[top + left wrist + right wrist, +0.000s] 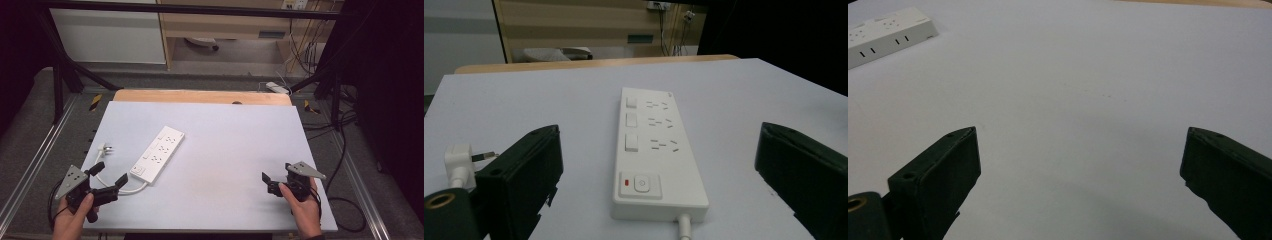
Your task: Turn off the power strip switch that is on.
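Note:
A white power strip [157, 153] with three sockets lies slanted on the left half of the white table top [230, 135]. Its white cable loops to a plug [105, 149] lying near the left edge. My left gripper [111, 173] is held open just in front of the strip's switch end, apart from it. In the left gripper view the strip [659, 155] lies between and beyond the wide-open jaws of that gripper [659, 134], and the plug [459, 162] is at the left. My right gripper [277, 172] hovers open over bare table at the front right. The right gripper [1082, 135] has nothing between its jaws, and the strip [883, 35] lies far off.
A wooden table edge [200, 96] runs along the back of the white top. Metal frame rails [30, 165] flank both sides. Cables [345, 200] and another socket block [277, 87] lie on the floor at the right and back. A cabinet [225, 25] stands behind.

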`<control>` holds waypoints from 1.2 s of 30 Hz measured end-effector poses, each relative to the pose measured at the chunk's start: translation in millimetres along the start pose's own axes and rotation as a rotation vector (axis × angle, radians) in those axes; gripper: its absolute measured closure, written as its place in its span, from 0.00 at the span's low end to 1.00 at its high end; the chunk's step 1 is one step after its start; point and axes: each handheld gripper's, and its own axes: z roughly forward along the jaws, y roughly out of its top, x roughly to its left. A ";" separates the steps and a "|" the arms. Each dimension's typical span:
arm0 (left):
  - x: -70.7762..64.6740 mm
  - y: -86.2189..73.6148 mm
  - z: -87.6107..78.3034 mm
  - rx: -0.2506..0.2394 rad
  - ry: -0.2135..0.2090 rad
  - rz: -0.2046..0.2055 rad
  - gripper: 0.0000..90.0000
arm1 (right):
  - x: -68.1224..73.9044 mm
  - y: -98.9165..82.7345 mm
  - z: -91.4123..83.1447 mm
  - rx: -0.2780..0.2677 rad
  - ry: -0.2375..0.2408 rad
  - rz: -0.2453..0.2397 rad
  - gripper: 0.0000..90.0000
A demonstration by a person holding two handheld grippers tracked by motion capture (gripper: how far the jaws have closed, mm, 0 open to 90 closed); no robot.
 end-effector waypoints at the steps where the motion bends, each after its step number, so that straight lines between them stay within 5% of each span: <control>1: -1.0 0.9 -0.7 -0.006 -0.003 0.002 0.06 | 0.3 0.0 -0.2 0.000 -0.001 0.002 0.03; 16: -7.4 11.8 -3.3 -0.038 -0.025 0.008 0.06 | -0.3 1.9 -3.2 -0.026 -0.005 0.009 0.03; 36: -22.6 45.6 4.0 -0.037 -0.055 0.030 0.06 | 0.3 4.5 -5.1 -0.050 0.014 0.016 0.03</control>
